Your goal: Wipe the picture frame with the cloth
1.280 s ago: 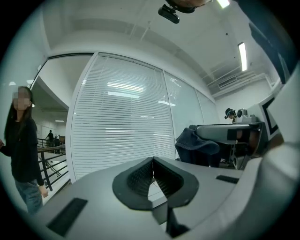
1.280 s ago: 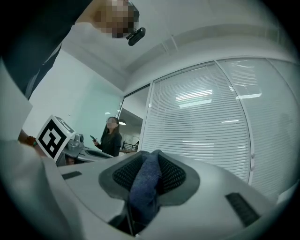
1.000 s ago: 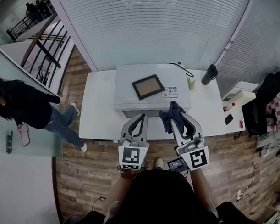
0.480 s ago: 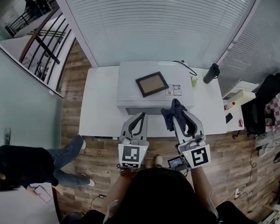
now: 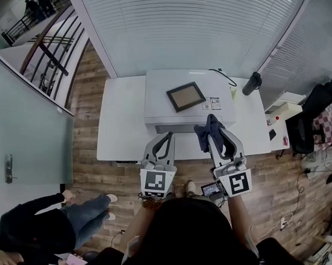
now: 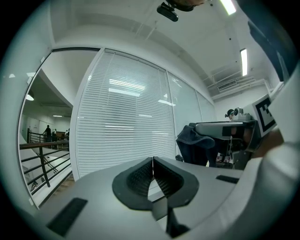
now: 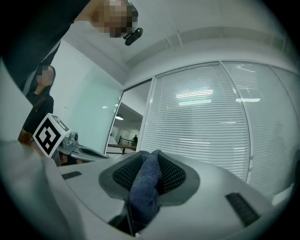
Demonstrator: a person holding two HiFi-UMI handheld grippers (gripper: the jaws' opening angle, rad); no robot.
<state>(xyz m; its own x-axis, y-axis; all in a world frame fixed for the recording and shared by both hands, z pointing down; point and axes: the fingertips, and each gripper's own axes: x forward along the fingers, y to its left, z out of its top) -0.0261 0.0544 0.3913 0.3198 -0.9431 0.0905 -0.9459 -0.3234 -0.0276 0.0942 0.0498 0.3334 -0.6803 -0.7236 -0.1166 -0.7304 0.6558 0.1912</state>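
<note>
1. Blue-grey cloth (image 7: pixel 145 185) is pinched in my right gripper (image 7: pixel 149 164). The ribbed pads clamp a fold of it, and the rest bunches over the tips and hangs loose.
2. My left gripper (image 6: pixel 153 165) is closed pad to pad, with nothing between.
3. The picture frame (image 5: pixel 185 97) has a dark border and a tan panel. It lies flat on the white raised box (image 5: pixel 157 83) that sits on the table (image 5: pixel 117 122). It is ahead of both grippers, slightly left of the cloth, and nothing touches it.
4. Over the last second both my hands have eased forward, so the cloth now hangs nearer the box's front edge. Neither grip has changed. The passer-by (image 5: pixel 37 230) who was beside the table's left end is now down by my left side, well clear of the work.
5. I judge this to be the approach, with no wiping begun. The cloth has to go over the box's front edge and come down onto the frame.
6. The frame looks loose on a smooth top, so a stroke may push it along. My empty left gripper could steady one edge.
</note>
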